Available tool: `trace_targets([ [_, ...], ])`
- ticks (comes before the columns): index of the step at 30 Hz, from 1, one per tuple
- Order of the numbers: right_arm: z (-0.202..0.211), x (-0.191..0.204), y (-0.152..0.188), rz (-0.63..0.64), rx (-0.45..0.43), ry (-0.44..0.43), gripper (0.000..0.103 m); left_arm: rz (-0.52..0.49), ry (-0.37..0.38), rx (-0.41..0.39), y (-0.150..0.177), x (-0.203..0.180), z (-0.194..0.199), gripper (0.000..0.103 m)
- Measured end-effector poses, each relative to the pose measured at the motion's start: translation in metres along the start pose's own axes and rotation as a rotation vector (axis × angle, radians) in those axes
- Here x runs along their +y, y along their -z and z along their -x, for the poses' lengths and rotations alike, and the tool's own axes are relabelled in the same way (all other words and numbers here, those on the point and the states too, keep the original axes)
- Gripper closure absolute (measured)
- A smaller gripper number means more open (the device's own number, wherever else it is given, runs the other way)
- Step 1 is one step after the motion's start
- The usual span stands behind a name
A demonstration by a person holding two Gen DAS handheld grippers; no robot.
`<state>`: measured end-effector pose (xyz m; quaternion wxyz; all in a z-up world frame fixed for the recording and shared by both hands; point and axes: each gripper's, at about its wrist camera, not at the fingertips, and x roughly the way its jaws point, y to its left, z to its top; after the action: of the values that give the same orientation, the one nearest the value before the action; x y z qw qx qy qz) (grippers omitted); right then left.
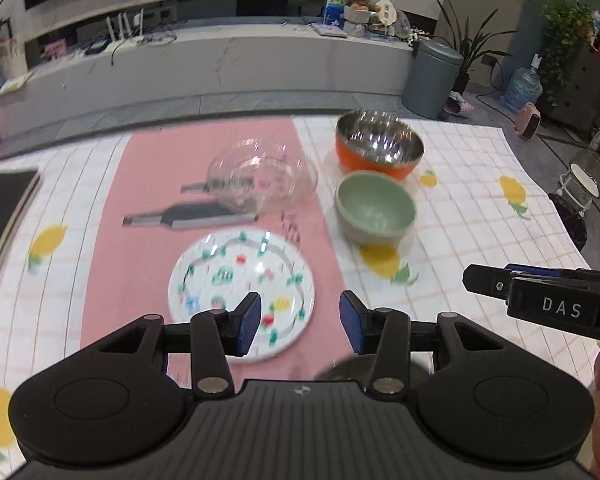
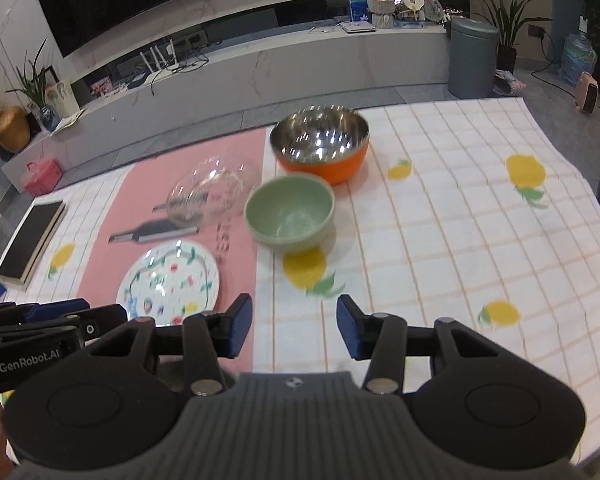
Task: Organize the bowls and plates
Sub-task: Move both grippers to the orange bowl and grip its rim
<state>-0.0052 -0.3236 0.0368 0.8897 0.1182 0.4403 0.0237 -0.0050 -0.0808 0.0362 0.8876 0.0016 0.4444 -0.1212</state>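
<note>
**Operator:** From the left wrist camera, my left gripper point(image 1: 299, 322) has its blue pads spread with nothing between them. Under it on the near part of the pink placemat point(image 1: 148, 184) lies the round white plate with coloured fruit and flower prints point(image 1: 241, 294). Past the plate is the clear glass bowl point(image 1: 262, 178), tipped on its side as far as I can tell through the blur. Right of it, on the white checked tablecloth with yellow lemons point(image 1: 480, 208), stands the pale green ceramic bowl point(image 1: 375, 210), upright, and just beyond that the steel bowl with the orange outside point(image 1: 380, 144).

**Colleague:** And the other side?

**Operator:** In the right wrist camera, my right gripper point(image 2: 294, 326) is also parted and empty, over bare cloth near the edge of the placemat. The plate point(image 2: 168, 284) sits to the near left, the green bowl point(image 2: 290, 214) ahead, the steel bowl point(image 2: 320, 146) farther off, and the glass bowl point(image 2: 212, 194) left of the green one. The left gripper's fingers poke in at the near left edge.

**Colleague:** What worries you?

**Operator:** I'd say nothing is sorted yet. The glass bowl looks the riskiest: leaning as it is, a nudge could roll it across the mat, and smooth glass may slip from the pads. The plate lies flat, so a finger has to get under its rim or it will just skid. The two grippers are close together, so reaching for neighbouring pieces could make them collide.
</note>
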Motion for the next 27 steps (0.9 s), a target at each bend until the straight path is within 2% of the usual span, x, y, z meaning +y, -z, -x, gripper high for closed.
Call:
trace_targets([
  [18, -0.079, -0.042, -0.104, -0.117, 0.029, 0.028, 0.055, -0.087, 0.023, 0.033, -0.102, -0.034, -0.092, 0.050],
  [27, -0.135, -0.063, -0.129, -0.157, 0.082, 0.074, 0.055, -0.094, 0.036, 0.068, -0.134, -0.033, -0.141, 0.050],
])
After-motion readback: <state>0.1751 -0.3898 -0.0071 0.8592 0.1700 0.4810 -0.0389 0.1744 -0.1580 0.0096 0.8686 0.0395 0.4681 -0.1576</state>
